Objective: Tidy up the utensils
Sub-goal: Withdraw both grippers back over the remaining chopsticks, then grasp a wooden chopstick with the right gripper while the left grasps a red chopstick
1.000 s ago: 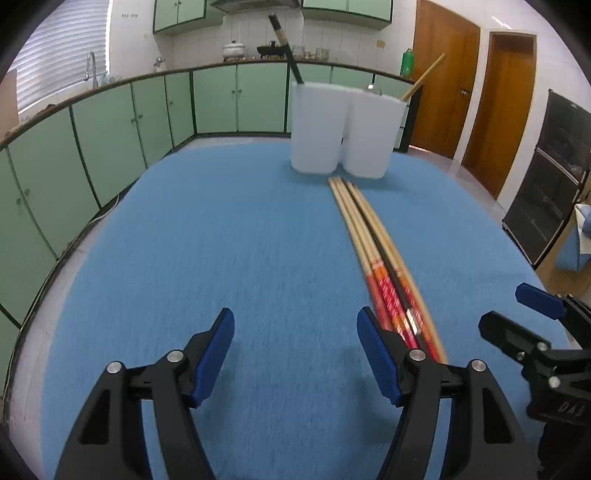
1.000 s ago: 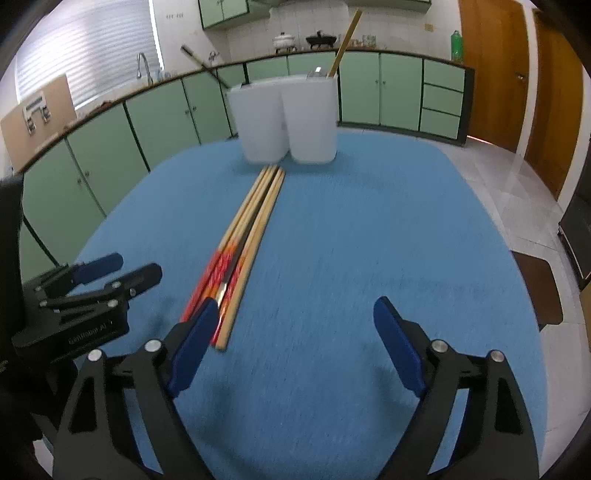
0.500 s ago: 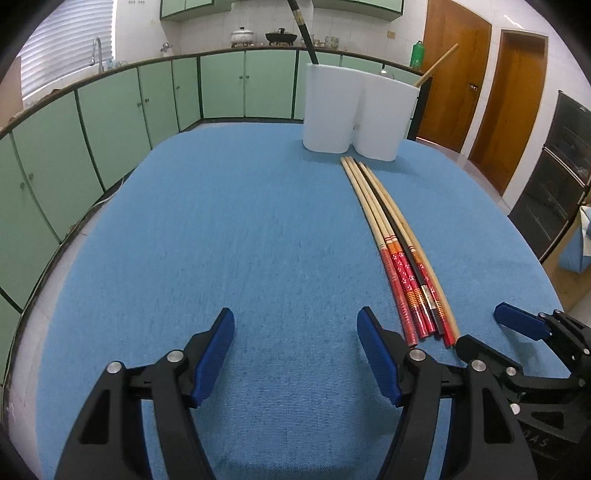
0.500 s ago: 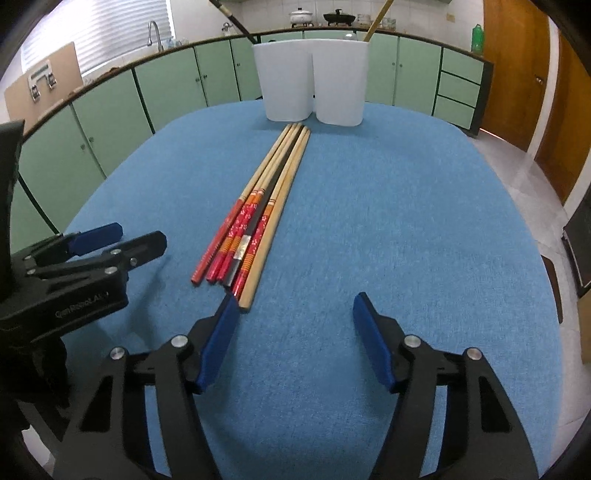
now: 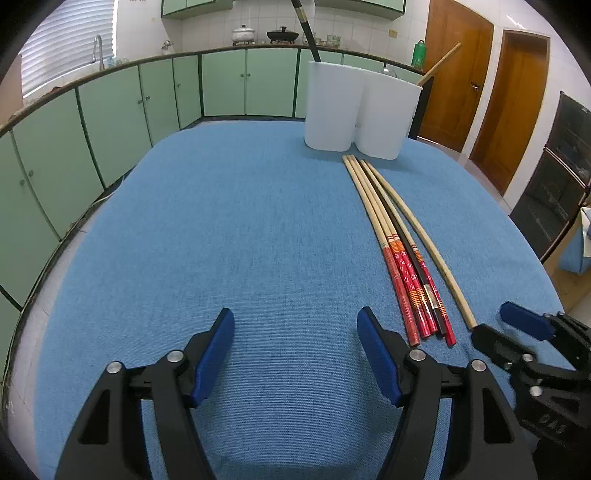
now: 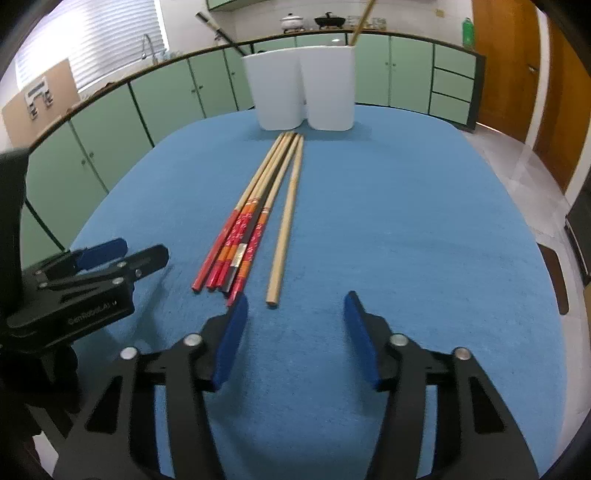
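Note:
Several long chopsticks lie side by side on the blue table: red-handled ones [image 5: 408,275] [image 6: 236,240], a black one [image 5: 397,225], and a plain wooden one [image 5: 430,245] [image 6: 284,236] a little apart on the right. Two joined white holders [image 5: 356,110] [image 6: 301,92] stand at the far end; the left one holds a dark utensil [image 5: 304,27], the right one a wooden stick [image 5: 441,62]. My left gripper [image 5: 295,332] is open and empty, left of the chopsticks' near ends. My right gripper [image 6: 293,314] is open and empty, just short of the plain stick's near end.
The blue table [image 5: 221,240] has rounded edges with a drop on all sides. Green kitchen cabinets [image 5: 110,118] run behind on the left. Wooden doors [image 5: 513,103] and a dark cabinet [image 5: 557,177] stand at the right.
Both grippers have pulled back toward the table's near edge, so the chopsticks' near ends now lie ahead of the fingers. Both stay open. The chopsticks have not moved.

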The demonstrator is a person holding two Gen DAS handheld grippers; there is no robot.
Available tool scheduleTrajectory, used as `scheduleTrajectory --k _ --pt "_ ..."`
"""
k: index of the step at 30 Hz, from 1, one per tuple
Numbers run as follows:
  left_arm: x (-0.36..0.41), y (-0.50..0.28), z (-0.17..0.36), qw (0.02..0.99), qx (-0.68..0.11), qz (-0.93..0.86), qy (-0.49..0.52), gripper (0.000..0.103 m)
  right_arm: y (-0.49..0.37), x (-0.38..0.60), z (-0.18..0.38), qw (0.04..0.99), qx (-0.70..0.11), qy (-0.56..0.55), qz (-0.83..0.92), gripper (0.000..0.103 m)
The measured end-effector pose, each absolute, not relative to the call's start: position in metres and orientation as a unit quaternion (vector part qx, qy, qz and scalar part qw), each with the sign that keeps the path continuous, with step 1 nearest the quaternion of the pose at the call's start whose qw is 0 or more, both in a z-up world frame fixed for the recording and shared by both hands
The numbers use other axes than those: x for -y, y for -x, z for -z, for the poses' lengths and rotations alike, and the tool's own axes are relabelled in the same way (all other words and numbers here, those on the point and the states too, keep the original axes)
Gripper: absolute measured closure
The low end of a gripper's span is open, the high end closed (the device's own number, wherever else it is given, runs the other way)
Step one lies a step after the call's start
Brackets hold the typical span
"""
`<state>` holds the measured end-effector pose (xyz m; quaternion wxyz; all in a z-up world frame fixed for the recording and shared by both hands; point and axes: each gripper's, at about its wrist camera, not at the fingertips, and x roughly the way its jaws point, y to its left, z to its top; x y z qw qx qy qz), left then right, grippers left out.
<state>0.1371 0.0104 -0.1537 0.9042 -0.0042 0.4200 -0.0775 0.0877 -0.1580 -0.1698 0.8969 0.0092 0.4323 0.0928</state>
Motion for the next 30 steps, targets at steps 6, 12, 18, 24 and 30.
scheduleTrajectory --k 6,12,18,24,30 --pt "-0.007 -0.138 0.153 0.904 -0.421 0.078 -0.002 0.035 -0.094 0.156 0.172 0.895 -0.435 -0.015 -0.102 0.093" --pt "0.0 -0.135 0.15 0.905 -0.414 0.093 -0.013 0.035 -0.095 0.162 0.17 0.897 -0.432 -0.017 -0.091 0.097" --pt "0.013 -0.127 0.146 0.905 -0.406 0.126 -0.012 0.035 -0.095 0.18 0.17 0.899 -0.432 -0.02 -0.068 0.097" --pt "0.026 -0.129 0.151 0.898 -0.419 0.127 -0.034 0.035 -0.096 0.186 0.172 0.898 -0.434 -0.026 -0.065 0.097" --pt "0.033 -0.131 0.155 0.893 -0.429 0.125 -0.05 0.033 -0.096 0.187 0.172 0.898 -0.435 -0.027 -0.066 0.097"
